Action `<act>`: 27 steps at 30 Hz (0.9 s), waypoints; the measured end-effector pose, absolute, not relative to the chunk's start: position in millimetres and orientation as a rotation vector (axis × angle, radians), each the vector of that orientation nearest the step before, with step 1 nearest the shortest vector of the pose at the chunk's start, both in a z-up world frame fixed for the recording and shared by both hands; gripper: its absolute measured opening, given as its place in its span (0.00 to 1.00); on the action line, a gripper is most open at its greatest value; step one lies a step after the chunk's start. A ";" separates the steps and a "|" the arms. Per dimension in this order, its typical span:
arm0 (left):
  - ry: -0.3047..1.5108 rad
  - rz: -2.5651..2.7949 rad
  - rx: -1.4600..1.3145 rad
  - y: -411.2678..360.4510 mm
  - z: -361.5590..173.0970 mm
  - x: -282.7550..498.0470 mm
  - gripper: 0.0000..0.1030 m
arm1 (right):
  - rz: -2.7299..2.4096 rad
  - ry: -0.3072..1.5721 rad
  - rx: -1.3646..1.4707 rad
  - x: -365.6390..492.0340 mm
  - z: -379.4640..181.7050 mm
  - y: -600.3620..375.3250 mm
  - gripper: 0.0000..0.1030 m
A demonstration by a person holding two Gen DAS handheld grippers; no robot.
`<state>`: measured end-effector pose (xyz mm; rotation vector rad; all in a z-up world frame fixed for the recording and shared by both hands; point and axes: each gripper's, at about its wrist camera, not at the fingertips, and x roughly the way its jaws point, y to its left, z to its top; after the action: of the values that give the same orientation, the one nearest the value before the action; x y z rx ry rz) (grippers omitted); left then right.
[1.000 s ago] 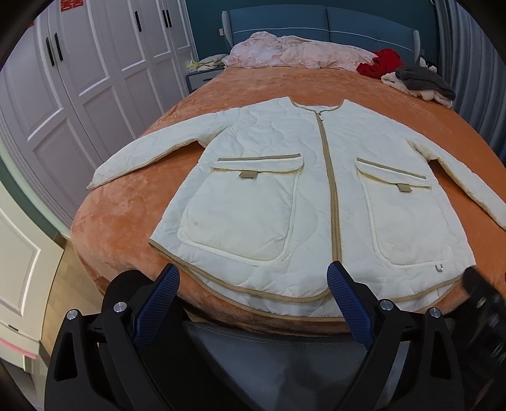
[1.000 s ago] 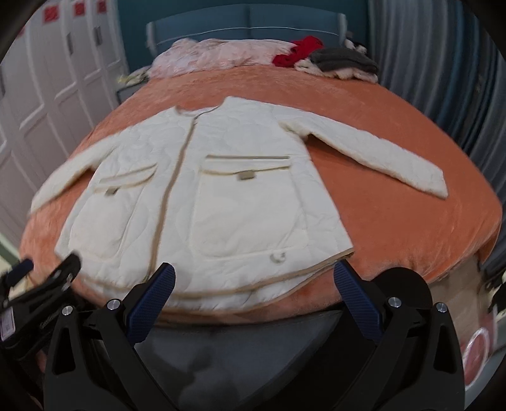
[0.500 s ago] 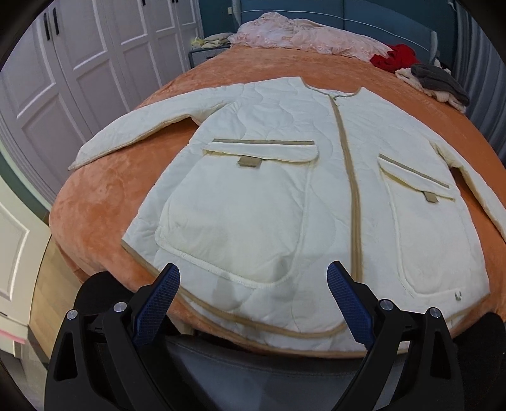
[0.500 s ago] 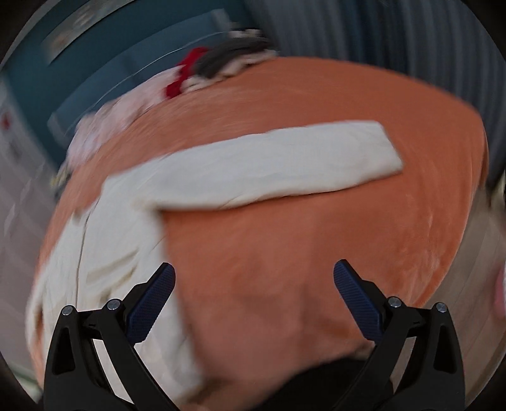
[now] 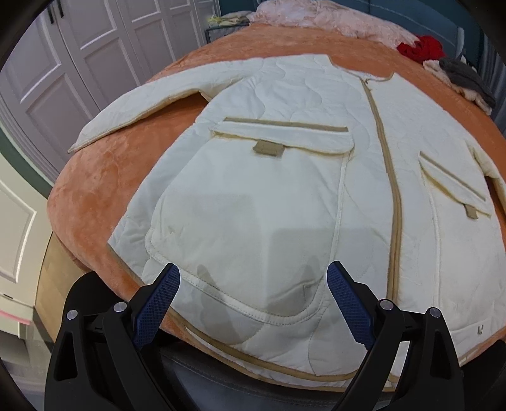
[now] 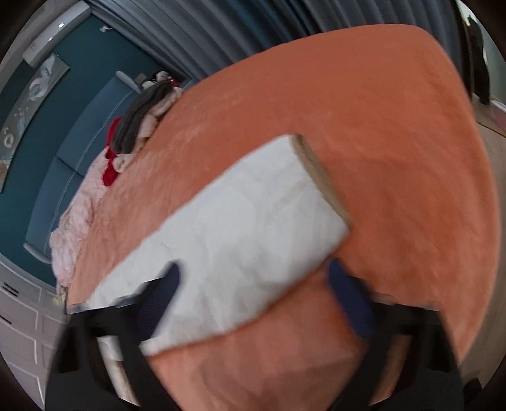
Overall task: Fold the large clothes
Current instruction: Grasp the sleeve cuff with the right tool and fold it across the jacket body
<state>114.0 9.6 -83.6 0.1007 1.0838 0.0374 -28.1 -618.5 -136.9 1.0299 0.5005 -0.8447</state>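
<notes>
A cream quilted jacket with tan trim lies flat, front up, on the orange bed. Its left sleeve stretches toward the wardrobe side. My left gripper is open and empty, hovering over the jacket's lower left pocket near the hem. In the blurred right wrist view the jacket's right sleeve lies flat on the bed, its tan cuff at the far end. My right gripper is open and empty just above the sleeve.
Pink bedding, a red garment and grey and beige clothes are piled at the head of the bed. White wardrobe doors stand on the left. Grey curtains hang on the right side.
My left gripper has moved forward and lower over the jacket's hem. My right gripper has swung right and closed in on the right sleeve, tilting the view.
</notes>
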 end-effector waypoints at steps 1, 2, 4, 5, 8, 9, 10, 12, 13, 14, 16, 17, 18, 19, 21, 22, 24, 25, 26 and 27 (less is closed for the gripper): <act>1.081 0.046 0.101 10.2 -84.8 115.5 0.89 | -0.841 0.523 1.032 -20.1 -136.1 -624.0 0.57; 1.077 0.052 0.100 11.1 -85.3 116.8 0.89 | -0.832 0.522 1.034 -15.5 -134.9 -628.1 0.41; 1.075 0.054 0.100 11.1 -85.8 119.5 0.89 | -0.825 0.541 1.008 3.1 -124.8 -634.9 0.22; 1.075 0.056 0.104 11.7 -86.2 120.8 0.89 | -0.817 0.533 0.989 9.5 -117.1 -636.8 0.14; 1.072 0.055 0.111 13.2 -85.9 123.2 0.89 | -0.742 0.485 0.894 43.4 -74.0 -624.6 0.10; 1.067 0.057 0.114 13.6 -85.6 123.4 0.89 | -0.709 0.469 0.858 53.4 -59.0 -616.2 0.10; 1.061 0.059 0.118 14.8 -85.1 123.6 0.89 | -0.646 0.448 0.801 73.9 -34.3 -600.2 0.10; 1.053 0.067 0.123 18.0 -85.4 125.2 0.89 | -0.539 0.424 0.709 108.1 3.1 -565.2 0.10; 1.054 0.070 0.120 19.4 -85.4 125.4 0.89 | -0.468 0.414 0.655 128.6 23.0 -541.2 0.10; 1.054 0.074 0.114 22.3 -85.7 126.2 0.89 | -0.414 0.410 0.611 143.0 36.7 -519.4 0.10; 1.057 0.085 0.098 28.9 -86.0 128.1 0.89 | -0.273 0.409 0.513 180.0 63.8 -462.1 0.10; 1.058 0.088 0.090 32.4 -86.1 128.8 0.89 | -0.221 0.413 0.488 194.8 70.1 -440.8 0.10; 1.059 0.095 0.078 37.9 -86.1 129.8 0.89 | -0.148 0.421 0.458 211.3 76.1 -410.2 0.10; 1.059 0.097 0.071 41.3 -85.9 130.4 0.89 | -0.080 0.436 0.430 228.1 78.5 -380.0 0.10; 1.056 0.105 0.052 52.5 -85.5 131.9 0.89 | 0.004 0.462 0.376 247.6 77.1 -332.3 0.10; 1.054 0.109 0.047 56.4 -85.7 132.8 0.89 | 0.045 0.480 0.340 259.3 73.2 -307.0 0.10; 1.052 0.120 0.032 67.0 -85.3 134.9 0.89 | 0.140 0.537 0.278 281.7 56.1 -251.0 0.10; 1.049 0.128 0.019 75.4 -84.8 136.7 0.89 | 0.185 0.571 0.270 293.2 43.9 -230.2 0.10; 1.046 0.133 0.013 79.6 -84.4 137.6 0.89 | 0.214 0.594 0.264 292.7 36.7 -213.2 0.10; 1.039 0.141 0.001 87.3 -83.7 139.3 0.89 | 0.248 0.629 0.248 301.0 23.2 -191.0 0.10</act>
<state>139.3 87.3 -83.7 0.0012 1.0393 0.1415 301.0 -191.0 23.2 0.2475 0.6290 0.2485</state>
